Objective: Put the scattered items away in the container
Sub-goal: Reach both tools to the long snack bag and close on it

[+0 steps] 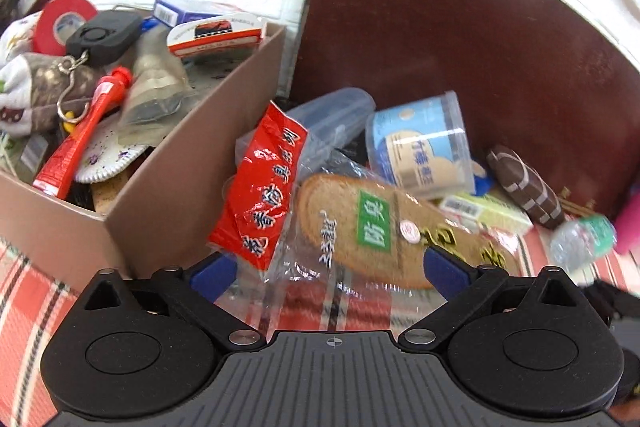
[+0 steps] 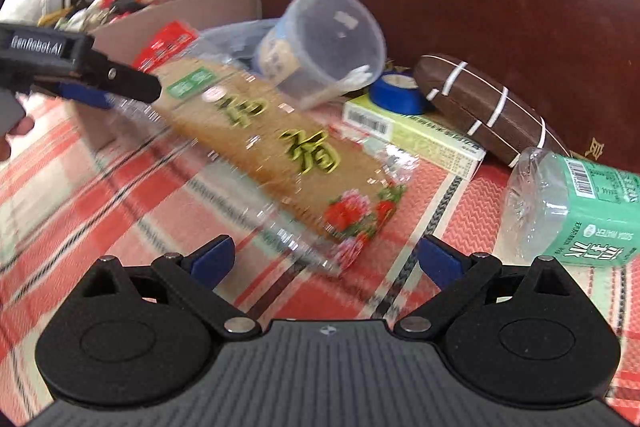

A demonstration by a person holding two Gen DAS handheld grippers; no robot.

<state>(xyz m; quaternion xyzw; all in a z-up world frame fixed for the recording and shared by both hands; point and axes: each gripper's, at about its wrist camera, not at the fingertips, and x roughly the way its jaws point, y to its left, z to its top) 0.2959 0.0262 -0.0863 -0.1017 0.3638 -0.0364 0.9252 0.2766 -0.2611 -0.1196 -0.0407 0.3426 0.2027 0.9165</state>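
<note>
Both claws are spread wide and grasp nothing. The left claw (image 1: pixel 334 273) hovers over the clear wrapper of one packaged insole (image 1: pixel 384 227), which lies flat on the red plaid tabletop (image 2: pixel 132 211), touching the brown cardboard box (image 1: pixel 192 163) at its red-carded end. The right claw (image 2: pixel 326 259) faces the same insole's flowered end from the other side.

Still outside the box, near the insole: one clear plastic cup (image 2: pixel 324 43) lying on its side, one blue tape roll (image 2: pixel 396 93), one green-and-white carton (image 2: pixel 420 135), one brown glasses case (image 2: pixel 484 111) and one water bottle (image 2: pixel 572 211).

Inside the box lie one red tape roll (image 1: pixel 60 21), one red tube (image 1: pixel 86 135) and one black key fob (image 1: pixel 104 35), among other clutter.
</note>
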